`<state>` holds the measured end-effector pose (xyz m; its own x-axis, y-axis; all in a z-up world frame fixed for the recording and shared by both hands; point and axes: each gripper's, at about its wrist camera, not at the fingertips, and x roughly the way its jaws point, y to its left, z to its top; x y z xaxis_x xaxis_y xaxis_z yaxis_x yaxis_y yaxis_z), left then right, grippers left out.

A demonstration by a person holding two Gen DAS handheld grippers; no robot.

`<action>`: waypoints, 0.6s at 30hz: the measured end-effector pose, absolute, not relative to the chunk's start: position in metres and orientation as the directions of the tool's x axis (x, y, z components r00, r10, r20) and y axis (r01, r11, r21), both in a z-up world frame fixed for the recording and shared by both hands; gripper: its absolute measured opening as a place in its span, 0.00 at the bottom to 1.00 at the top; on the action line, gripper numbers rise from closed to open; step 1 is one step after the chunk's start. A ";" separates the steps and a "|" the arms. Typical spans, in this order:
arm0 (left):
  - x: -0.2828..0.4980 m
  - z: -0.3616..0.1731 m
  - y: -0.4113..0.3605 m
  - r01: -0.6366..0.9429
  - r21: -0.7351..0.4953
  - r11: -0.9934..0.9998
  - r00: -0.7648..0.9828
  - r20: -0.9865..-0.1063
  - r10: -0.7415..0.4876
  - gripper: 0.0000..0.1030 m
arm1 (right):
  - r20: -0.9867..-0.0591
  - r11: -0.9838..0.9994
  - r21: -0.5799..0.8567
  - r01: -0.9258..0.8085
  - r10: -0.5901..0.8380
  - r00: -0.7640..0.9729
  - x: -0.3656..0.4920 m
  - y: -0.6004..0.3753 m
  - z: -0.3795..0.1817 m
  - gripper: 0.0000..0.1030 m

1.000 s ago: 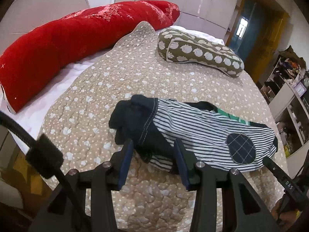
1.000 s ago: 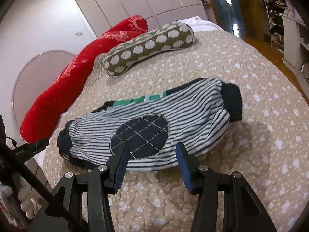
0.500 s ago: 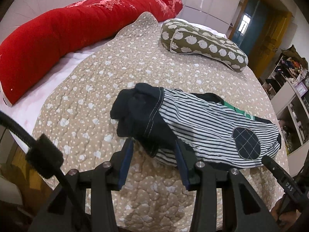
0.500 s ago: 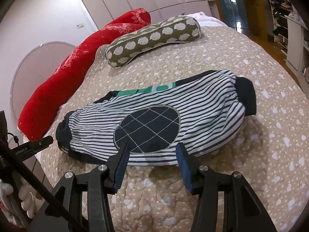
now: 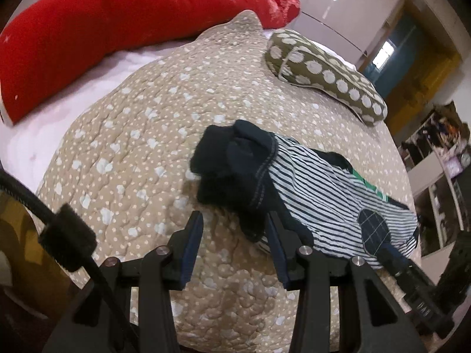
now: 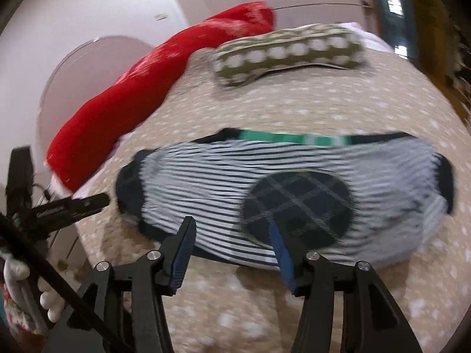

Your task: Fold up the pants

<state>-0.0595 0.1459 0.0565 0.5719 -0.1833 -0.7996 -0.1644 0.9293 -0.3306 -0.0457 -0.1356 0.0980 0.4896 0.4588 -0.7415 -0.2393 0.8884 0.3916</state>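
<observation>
On the dotted tan quilt we see the striped pants lying folded. Our left gripper and right gripper both hover spread, gripping nothing.

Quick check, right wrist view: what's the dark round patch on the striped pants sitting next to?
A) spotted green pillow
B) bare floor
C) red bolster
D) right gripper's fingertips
D: the checked patch on the striped pants lies just ahead of the open right gripper, far from both pillows.
</observation>
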 end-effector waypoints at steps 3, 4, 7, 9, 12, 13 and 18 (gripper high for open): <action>-0.061 0.056 0.152 -0.174 -0.359 0.917 0.577 -0.792 -0.201 0.41 | -0.751 0.869 0.375 -0.323 0.489 0.444 -0.040 -0.106 0.090 0.55; -0.062 0.055 0.154 -0.173 -0.383 0.907 0.578 -0.785 -0.221 0.41 | -0.757 0.863 0.369 -0.346 0.495 0.427 -0.038 -0.097 0.087 0.55; -0.062 0.052 0.161 -0.180 -0.441 0.880 0.575 -0.772 -0.270 0.41 | -0.779 0.857 0.317 -0.406 0.479 0.403 -0.035 -0.074 0.077 0.55; -0.062 0.052 0.165 -0.180 -0.468 0.865 0.579 -0.761 -0.291 0.41 | -0.796 0.863 0.248 -0.440 0.440 0.415 -0.034 -0.063 0.073 0.49; -0.062 0.053 0.166 -0.174 -0.496 0.851 0.583 -0.748 -0.317 0.41 | -0.812 0.860 0.223 -0.459 0.424 0.400 -0.029 -0.056 0.072 0.07; -0.062 0.052 0.166 -0.171 -0.510 0.843 0.583 -0.742 -0.331 0.41 | -0.804 0.861 0.225 -0.456 0.428 0.412 -0.028 -0.058 0.076 0.06; -0.057 0.046 0.160 -0.150 -0.587 0.796 0.557 -0.715 -0.422 0.43 | -0.754 0.867 0.281 -0.410 0.464 0.464 -0.024 -0.072 0.096 0.04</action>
<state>-0.0572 0.1600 0.0457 0.5566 -0.4223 -0.7155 -0.1505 0.7957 -0.5867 -0.0240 -0.0725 0.0964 0.4643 0.4642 -0.7542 -0.4104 0.8674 0.2813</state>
